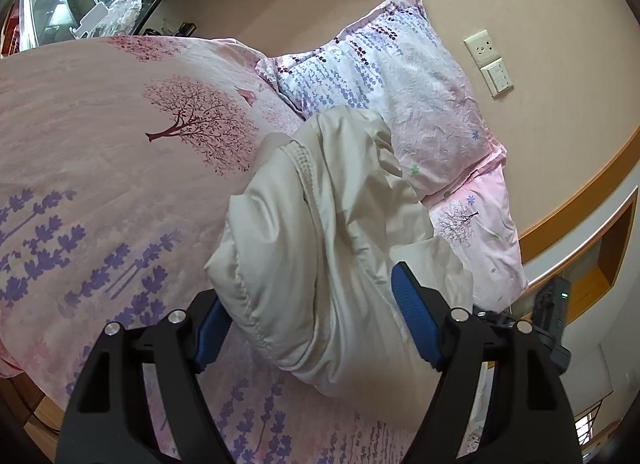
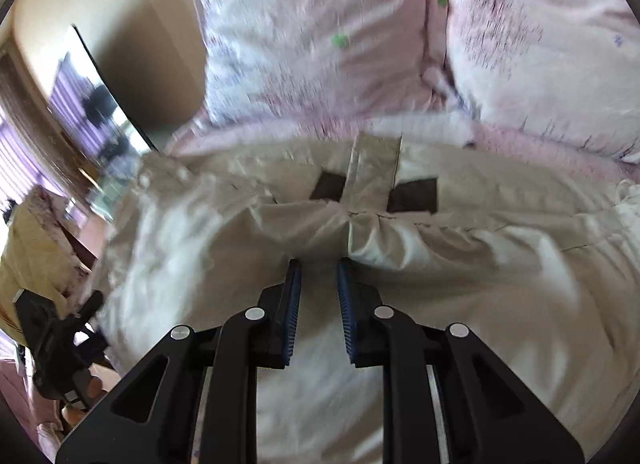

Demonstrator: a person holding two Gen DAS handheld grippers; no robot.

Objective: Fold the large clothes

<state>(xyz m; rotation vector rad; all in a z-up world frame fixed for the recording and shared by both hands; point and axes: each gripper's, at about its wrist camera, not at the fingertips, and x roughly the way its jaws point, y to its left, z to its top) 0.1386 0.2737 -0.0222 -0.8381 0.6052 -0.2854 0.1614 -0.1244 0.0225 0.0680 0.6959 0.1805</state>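
A cream padded jacket lies bunched on the pink floral bedspread. My left gripper is open, its blue pads on either side of the jacket's gathered hem without pinching it. In the blurred right wrist view the same jacket spreads wide, with a strip and two dark patches near its far edge. My right gripper has its blue pads a narrow gap apart, with a fold of the jacket bunched at the fingertips; whether they pinch it I cannot tell.
Two floral pillows lean against the beige wall at the head of the bed. A wall socket and switch sit to the right. A wooden headboard ledge runs at the right. A dark-framed screen stands left.
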